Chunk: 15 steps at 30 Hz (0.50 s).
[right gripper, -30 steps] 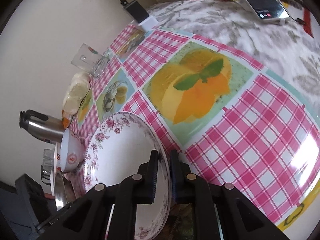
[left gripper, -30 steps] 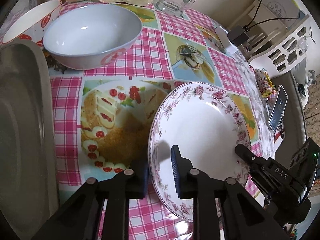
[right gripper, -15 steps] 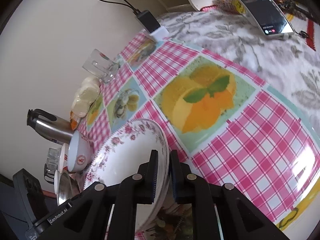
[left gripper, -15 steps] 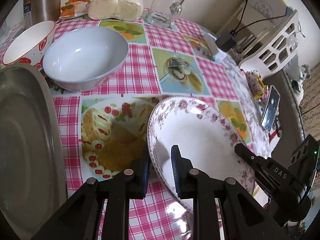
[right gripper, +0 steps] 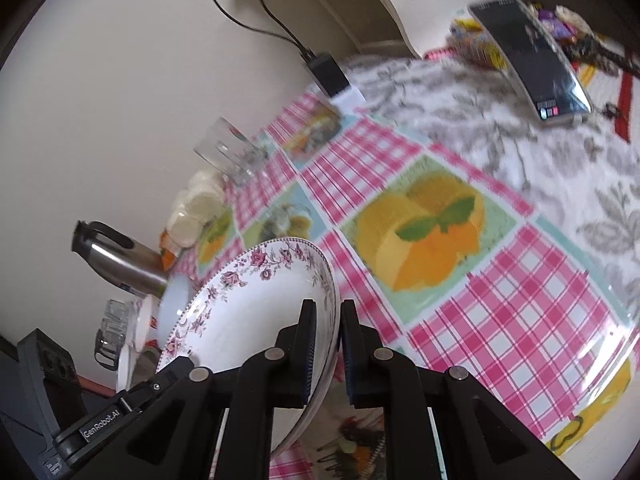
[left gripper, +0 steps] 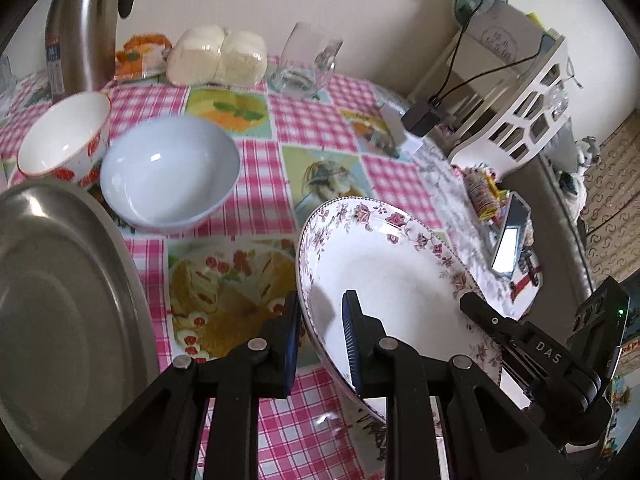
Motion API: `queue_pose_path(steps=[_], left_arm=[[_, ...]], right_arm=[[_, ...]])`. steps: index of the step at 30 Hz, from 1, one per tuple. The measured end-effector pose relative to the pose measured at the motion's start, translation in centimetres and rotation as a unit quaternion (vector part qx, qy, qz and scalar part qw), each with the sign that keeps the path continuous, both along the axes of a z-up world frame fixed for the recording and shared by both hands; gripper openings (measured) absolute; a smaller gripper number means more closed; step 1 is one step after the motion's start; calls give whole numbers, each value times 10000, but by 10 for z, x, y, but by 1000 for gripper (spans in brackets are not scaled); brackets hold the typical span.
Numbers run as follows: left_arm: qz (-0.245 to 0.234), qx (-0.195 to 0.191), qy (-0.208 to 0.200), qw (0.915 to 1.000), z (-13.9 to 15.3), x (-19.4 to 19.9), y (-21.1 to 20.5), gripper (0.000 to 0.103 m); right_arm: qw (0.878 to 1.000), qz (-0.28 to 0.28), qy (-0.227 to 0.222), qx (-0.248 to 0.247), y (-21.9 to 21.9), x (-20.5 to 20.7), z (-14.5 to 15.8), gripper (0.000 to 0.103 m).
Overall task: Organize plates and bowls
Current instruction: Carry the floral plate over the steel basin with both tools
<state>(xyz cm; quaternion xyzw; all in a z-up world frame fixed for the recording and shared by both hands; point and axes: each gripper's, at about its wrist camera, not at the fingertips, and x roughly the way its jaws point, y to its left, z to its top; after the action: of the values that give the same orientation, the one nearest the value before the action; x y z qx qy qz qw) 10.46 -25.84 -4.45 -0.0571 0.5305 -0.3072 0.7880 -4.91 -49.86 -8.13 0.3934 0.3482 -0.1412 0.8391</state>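
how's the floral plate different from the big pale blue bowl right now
The floral plate is shallow with a pink rose rim; the pale blue bowl is deep and plain inside. The plate is tilted, gripped by both hand-held grippers, left and right; the bowl rests flat on the tablecloth. Both are empty.

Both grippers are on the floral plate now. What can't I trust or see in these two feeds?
- Left wrist: floral plate, near rim hidden behind left gripper.
- Left wrist: steel tray cut off by the frame edge.
- Right wrist: the two bowls mostly hidden behind the plate.
- Right wrist: phone screen blurred, unreadable.
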Motion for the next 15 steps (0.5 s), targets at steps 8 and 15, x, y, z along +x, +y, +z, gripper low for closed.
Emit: queue_pose_path(steps=[8, 15], left_arm=[[124, -358, -285, 9989, 38, 1, 24, 21], [185, -598, -604, 9962, 68, -1, 49, 21]], right_arm=[[9976, 13, -610, -319, 24, -6, 51, 13], [9926, 62, -1079, -563, 49, -11, 89, 13]])
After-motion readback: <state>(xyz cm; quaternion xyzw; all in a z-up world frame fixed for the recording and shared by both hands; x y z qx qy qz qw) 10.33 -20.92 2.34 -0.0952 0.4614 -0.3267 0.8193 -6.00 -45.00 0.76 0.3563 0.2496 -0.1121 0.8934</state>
